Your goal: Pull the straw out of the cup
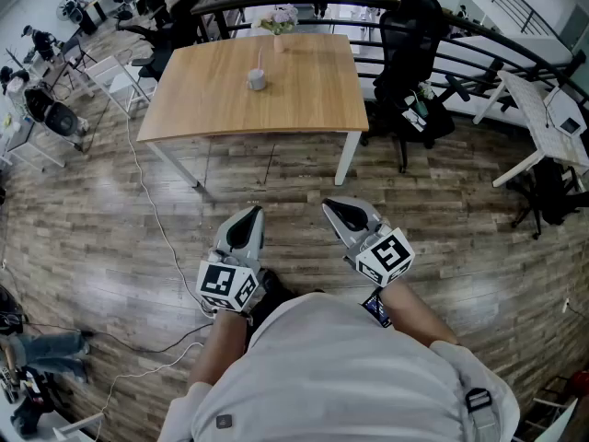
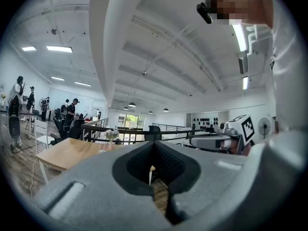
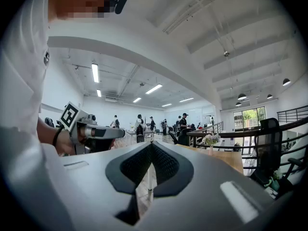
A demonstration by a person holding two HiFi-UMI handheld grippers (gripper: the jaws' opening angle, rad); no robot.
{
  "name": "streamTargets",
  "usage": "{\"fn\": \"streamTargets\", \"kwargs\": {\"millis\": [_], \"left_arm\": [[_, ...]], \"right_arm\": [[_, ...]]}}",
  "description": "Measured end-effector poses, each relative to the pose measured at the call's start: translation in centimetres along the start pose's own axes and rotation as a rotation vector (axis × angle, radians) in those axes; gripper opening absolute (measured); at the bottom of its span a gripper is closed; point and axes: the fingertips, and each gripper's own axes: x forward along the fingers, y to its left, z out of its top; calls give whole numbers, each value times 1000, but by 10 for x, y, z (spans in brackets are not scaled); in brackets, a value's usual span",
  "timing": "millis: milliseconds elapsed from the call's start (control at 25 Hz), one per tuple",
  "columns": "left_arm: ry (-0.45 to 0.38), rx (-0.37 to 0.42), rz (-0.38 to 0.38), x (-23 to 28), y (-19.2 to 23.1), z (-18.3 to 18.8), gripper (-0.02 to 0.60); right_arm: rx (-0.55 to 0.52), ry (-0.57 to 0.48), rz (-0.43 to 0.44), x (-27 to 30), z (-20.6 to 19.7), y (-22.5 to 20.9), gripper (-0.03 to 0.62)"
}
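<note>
A small grey cup (image 1: pixel 257 79) stands near the middle of the wooden table (image 1: pixel 212 109), far ahead of me. A thin pink straw (image 1: pixel 259 63) sticks up out of it. Both grippers hover over the wooden floor close to my body, well short of the table. My left gripper (image 1: pixel 247 217) (image 2: pixel 153 146) has its jaws together with nothing between them. My right gripper (image 1: pixel 342 208) (image 3: pixel 151 146) is shut and empty as well. Each gripper view shows the other gripper beside it, level.
A vase of pale flowers (image 1: pixel 279 21) stands at the table's far edge. A black office chair (image 1: pixel 405 53) sits right of the table, before a dark railing (image 1: pixel 515 49). A white cable (image 1: pixel 147 210) trails over the floor on the left. White desks and several people fill the back left.
</note>
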Motion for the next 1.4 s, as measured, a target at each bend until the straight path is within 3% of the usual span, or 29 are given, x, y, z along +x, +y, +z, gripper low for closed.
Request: {"fn": "streamTargets", "kwargs": {"millis": [840, 1120, 1400], "left_arm": [[9, -14, -9, -7, 21, -7, 5], [17, -41, -2, -3, 68, -9, 5], [22, -40, -21, 13, 145, 5, 5]], "right_arm": [[46, 12, -44, 17, -11, 1, 9], [61, 32, -36, 66, -10, -1, 9], [64, 44, -37, 148, -5, -9, 9]]}}
